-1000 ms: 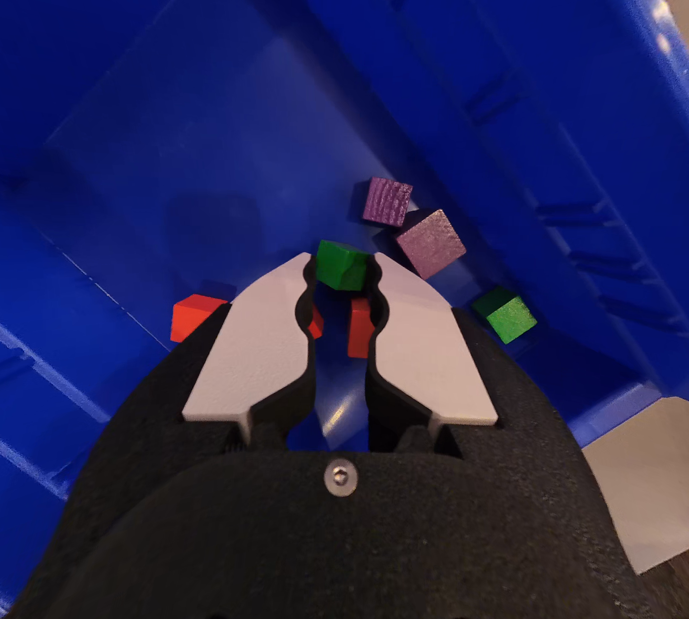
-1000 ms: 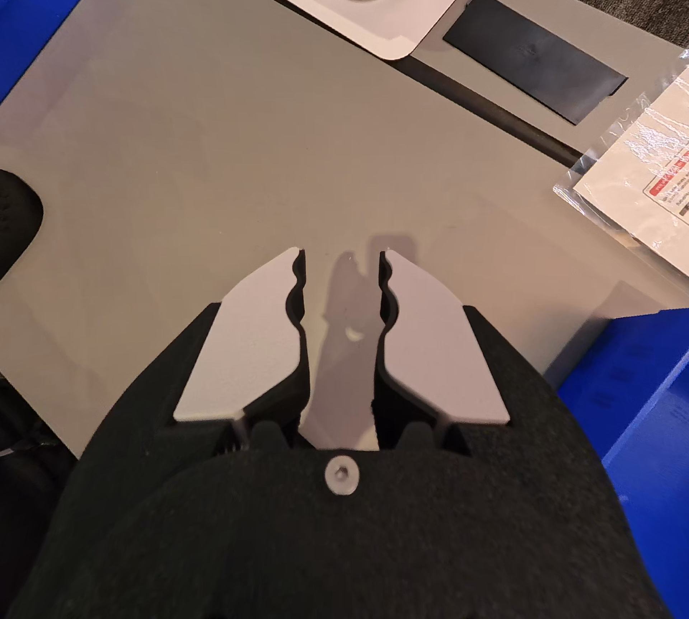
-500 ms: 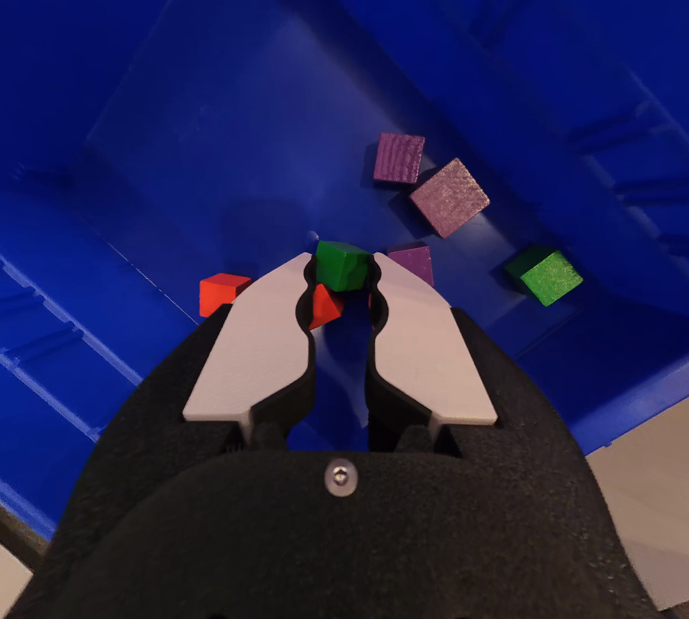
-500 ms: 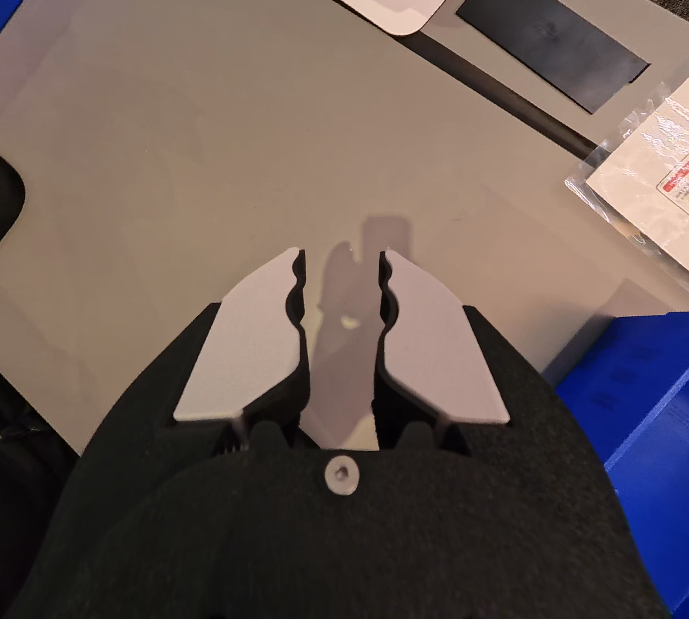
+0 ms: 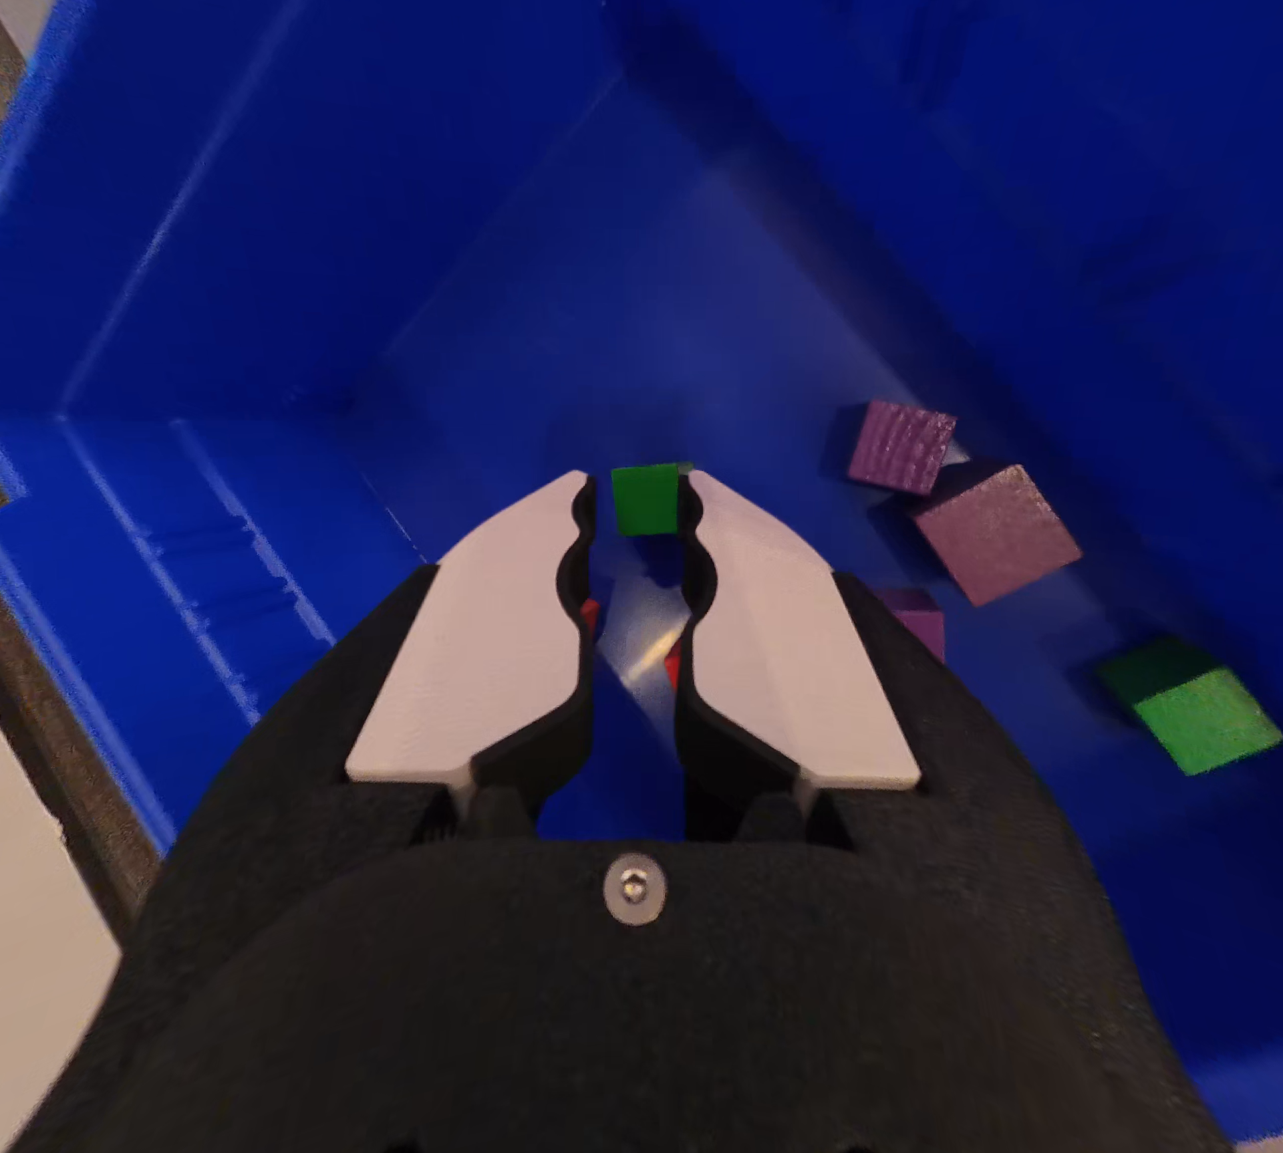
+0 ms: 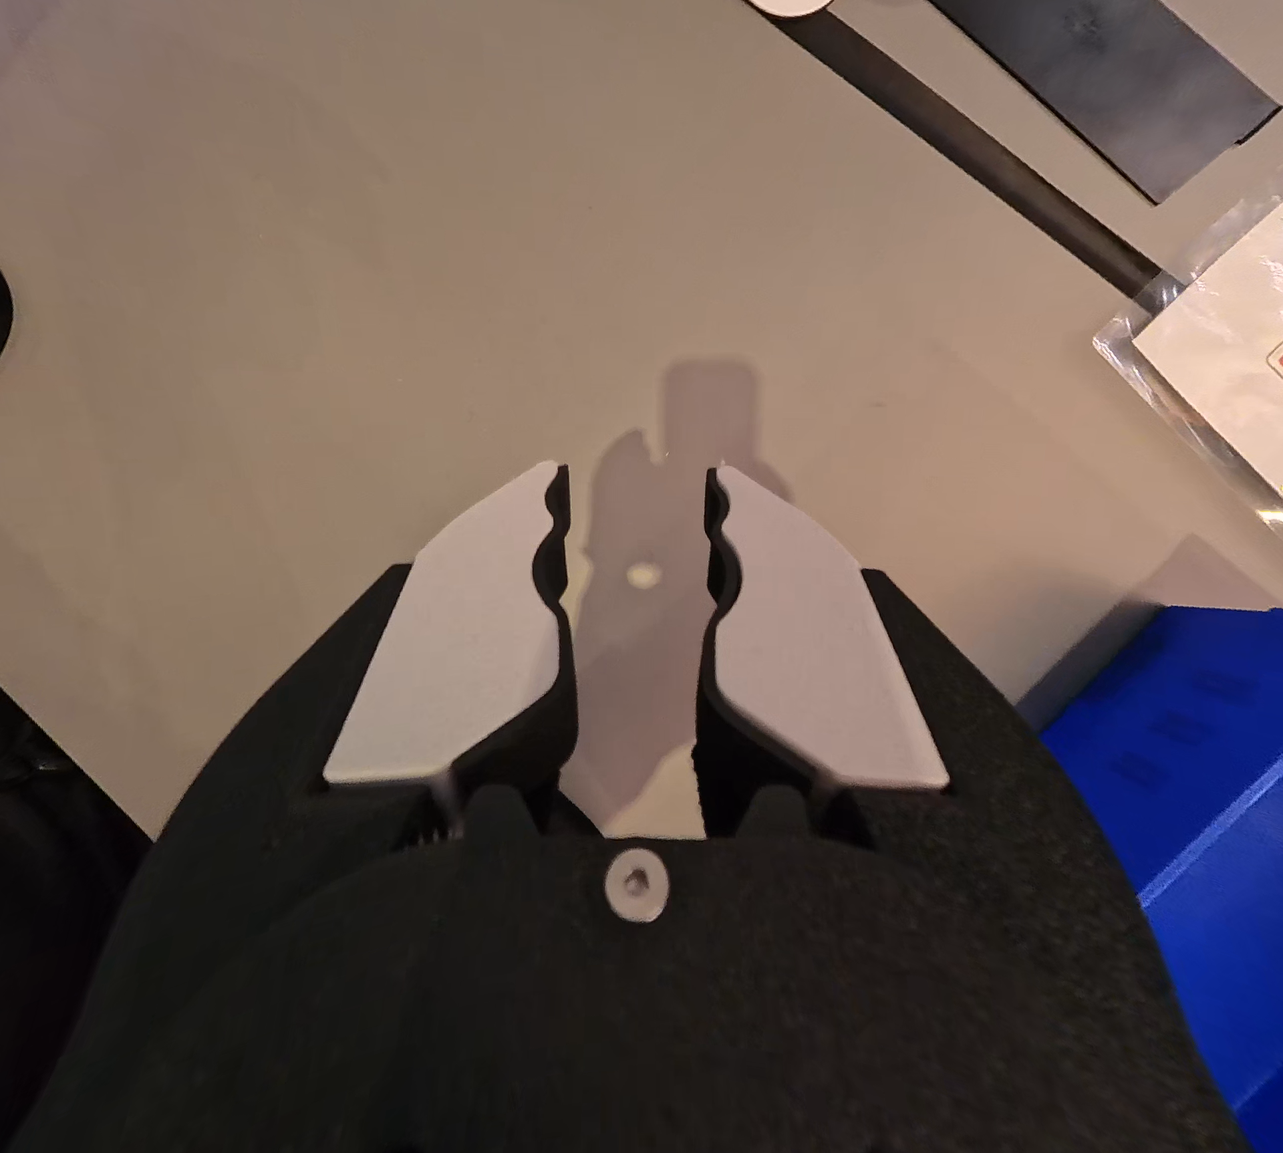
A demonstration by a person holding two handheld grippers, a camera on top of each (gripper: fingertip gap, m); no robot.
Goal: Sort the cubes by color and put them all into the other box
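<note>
The left gripper (image 5: pixel 644 498) pinches a green cube (image 5: pixel 644 500) between its jaws inside the blue box (image 5: pixel 291 161), above purple cubes (image 5: pixel 996 533) and another green cube (image 5: pixel 1204 727). The right gripper (image 6: pixel 637 481) hovers over the grey surface (image 6: pixel 347 217), jaws spread and empty.

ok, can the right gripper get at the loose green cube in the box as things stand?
Probably not directly. The right gripper is open but over bare table, outside the blue box. The loose green cube lies inside near a wall, so it would need repositioning over the rim.
</note>
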